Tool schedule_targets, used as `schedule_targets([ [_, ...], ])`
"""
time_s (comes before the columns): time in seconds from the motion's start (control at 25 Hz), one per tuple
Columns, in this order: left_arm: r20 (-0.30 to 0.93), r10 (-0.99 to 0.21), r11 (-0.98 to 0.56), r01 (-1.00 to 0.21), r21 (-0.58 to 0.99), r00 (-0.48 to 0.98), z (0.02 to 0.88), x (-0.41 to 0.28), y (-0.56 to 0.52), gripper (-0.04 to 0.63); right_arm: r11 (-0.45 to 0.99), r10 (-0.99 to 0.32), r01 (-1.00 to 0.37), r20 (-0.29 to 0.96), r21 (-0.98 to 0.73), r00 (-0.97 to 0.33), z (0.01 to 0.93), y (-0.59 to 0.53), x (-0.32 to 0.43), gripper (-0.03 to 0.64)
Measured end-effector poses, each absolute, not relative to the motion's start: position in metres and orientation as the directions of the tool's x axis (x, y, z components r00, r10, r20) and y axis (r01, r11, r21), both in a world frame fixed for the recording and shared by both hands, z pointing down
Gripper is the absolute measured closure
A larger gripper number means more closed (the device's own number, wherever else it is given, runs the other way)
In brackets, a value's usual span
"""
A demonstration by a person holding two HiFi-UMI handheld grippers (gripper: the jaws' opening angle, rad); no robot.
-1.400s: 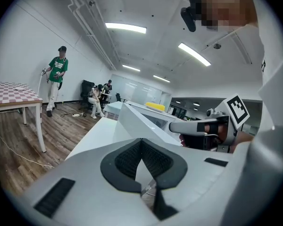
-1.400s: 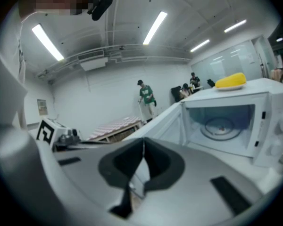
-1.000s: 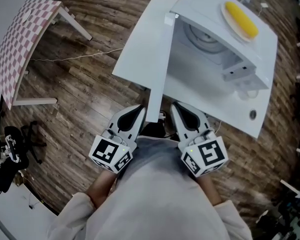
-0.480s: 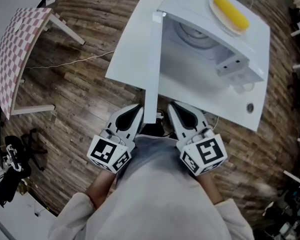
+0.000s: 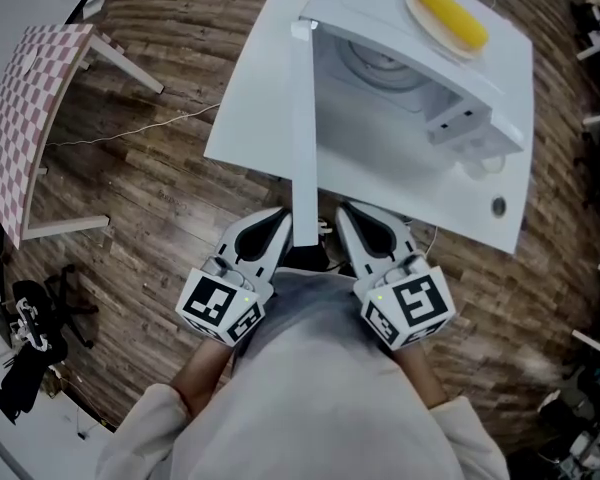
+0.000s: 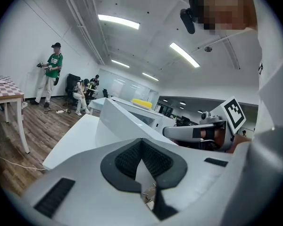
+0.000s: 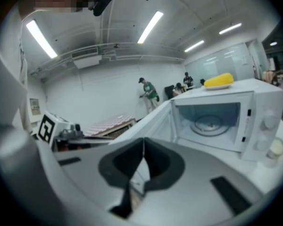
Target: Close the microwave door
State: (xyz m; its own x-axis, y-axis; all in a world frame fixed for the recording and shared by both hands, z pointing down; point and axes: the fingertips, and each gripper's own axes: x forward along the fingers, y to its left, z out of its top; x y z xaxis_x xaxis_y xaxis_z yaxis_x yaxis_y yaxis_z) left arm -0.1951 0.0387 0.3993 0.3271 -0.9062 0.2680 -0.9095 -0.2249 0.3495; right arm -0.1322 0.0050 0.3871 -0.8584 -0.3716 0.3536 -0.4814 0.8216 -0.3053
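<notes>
Both clenched and empty, our left gripper [image 5: 277, 218] and right gripper [image 5: 352, 216] flank the free edge of the white microwave door [image 5: 302, 148], which stands wide open, its long axis running from the hinge straight toward us. The boxy white microwave [image 5: 380, 8] sits on a white table [image 5: 245, 118].
</notes>
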Motion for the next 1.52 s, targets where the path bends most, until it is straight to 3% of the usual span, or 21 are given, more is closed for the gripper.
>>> schedule_targets([
  [1.52,0.246,-0.823,-0.402,-0.831,0.385,0.512,0.396,-0.146,0.009,0.575,0.735,-0.493,-0.609,0.381,-0.298,-0.782,0.39,-0.015,-0.089,0.594],
])
